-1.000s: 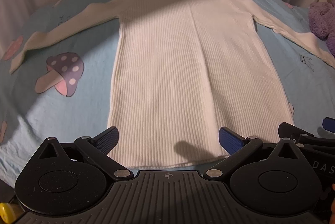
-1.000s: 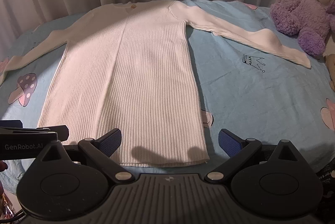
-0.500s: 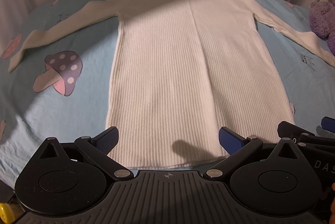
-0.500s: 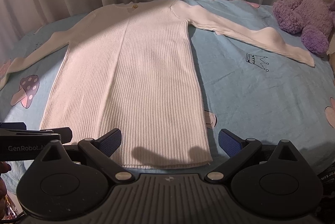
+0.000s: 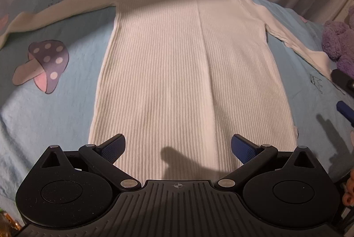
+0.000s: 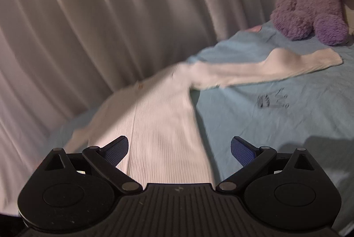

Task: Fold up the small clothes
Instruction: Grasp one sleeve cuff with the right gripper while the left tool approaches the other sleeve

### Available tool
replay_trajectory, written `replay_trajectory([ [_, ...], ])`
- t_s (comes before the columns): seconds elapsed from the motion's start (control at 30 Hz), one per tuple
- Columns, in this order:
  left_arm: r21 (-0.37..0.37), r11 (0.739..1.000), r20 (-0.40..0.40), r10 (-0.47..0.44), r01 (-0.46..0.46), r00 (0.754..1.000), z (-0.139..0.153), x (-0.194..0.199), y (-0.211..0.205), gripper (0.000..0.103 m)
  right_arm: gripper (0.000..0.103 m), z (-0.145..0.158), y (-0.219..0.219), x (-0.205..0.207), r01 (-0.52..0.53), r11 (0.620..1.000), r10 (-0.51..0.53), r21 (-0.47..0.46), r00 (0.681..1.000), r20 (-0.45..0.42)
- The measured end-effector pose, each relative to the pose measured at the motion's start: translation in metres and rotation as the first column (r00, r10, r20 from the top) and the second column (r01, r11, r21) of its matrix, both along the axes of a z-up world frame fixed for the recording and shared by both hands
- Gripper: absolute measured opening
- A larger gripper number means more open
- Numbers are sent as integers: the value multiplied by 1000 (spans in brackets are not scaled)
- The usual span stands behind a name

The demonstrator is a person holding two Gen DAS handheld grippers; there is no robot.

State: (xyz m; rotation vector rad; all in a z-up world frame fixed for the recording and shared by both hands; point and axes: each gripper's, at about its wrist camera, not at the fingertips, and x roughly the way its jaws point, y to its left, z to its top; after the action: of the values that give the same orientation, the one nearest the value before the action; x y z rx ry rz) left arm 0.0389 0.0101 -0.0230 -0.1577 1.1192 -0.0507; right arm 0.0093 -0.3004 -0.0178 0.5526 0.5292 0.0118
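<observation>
I see the white ribbed garment [image 5: 188, 73] flat on the bed [image 5: 44, 108], unfolded. Left tool [image 5: 177, 147] and right tool [image 6: 179, 148] both gape, empty. I judge the right sleeve [image 6: 261, 68] wants gripping next.

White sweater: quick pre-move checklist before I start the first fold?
1. White sweater lies flat, front up: ok.
2. Both sleeves spread out: ok, left sleeve and right sleeve extended on the blue sheet.
3. Left tongs open, empty: ok.
4. Right tongs open, empty: ok.
5. Purple teddy bear away from the right cuff: ok, close but apart.
6. Right view sharp enough for aiming: not ok, motion blur.
</observation>
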Motion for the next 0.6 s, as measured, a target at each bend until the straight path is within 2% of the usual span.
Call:
replay_trajectory([
  [0.03, -6, 1000, -7, 25, -25, 1000, -3, 3, 4, 103, 99, -2, -17, 6, 44, 999, -44, 2, 999, 26],
  [0.1, -33, 997, 5, 65, -64, 998, -6, 8, 10, 103, 99, -3, -50, 22, 139, 989, -138, -49, 990, 16],
  [0.17, -77, 992, 21, 99, -97, 995, -8, 14, 16, 103, 99, -9, -88, 35, 258, 963, -258, -77, 966, 15],
  [0.27, -122, 981, 28, 156, -151, 987, -9, 26, 21, 103, 99, -27, -150, 50, 398, 917, -398, 11, 917, -19],
  [0.3, -127, 978, 36, 169, -163, 985, -10, 29, 20, 103, 93, -36, -172, 54, 441, 895, -438, 72, 898, -45],
  [0.33, -133, 975, 45, 185, -177, 982, -9, 33, 19, 103, 79, -44, -189, 57, 469, 874, -464, 131, 883, -66],
  [0.37, -133, 972, 55, 201, -192, 978, -8, 36, 18, 103, 71, -57, -209, 61, 501, 842, -491, 200, 865, -104],
  [0.4, -133, 970, 60, 212, -203, 975, -8, 40, 15, 103, 56, -72, -225, 65, 534, 807, -510, 252, 846, -157],
  [0.43, -134, 969, 61, 217, -207, 974, -7, 45, 12, 103, 43, -85, -237, 70, 560, 774, -521, 296, 829, -204],
  [0.47, -140, 968, 58, 218, -208, 974, -8, 49, 10, 103, 38, -97, -246, 73, 579, 746, -526, 329, 815, -241],
  [0.5, -150, 965, 54, 223, -213, 973, -8, 52, 7, 103, 26, -104, -252, 75, 582, 730, -534, 357, 813, -234],
  [0.53, -163, 961, 47, 232, -222, 972, -8, 56, 6, 103, 23, -108, -257, 79, 587, 725, -540, 361, 809, -232],
  [0.6, -177, 956, 38, 244, -234, 969, -9, 62, 3, 103, 22, -112, -259, 85, 588, 724, -548, 361, 808, -217],
])
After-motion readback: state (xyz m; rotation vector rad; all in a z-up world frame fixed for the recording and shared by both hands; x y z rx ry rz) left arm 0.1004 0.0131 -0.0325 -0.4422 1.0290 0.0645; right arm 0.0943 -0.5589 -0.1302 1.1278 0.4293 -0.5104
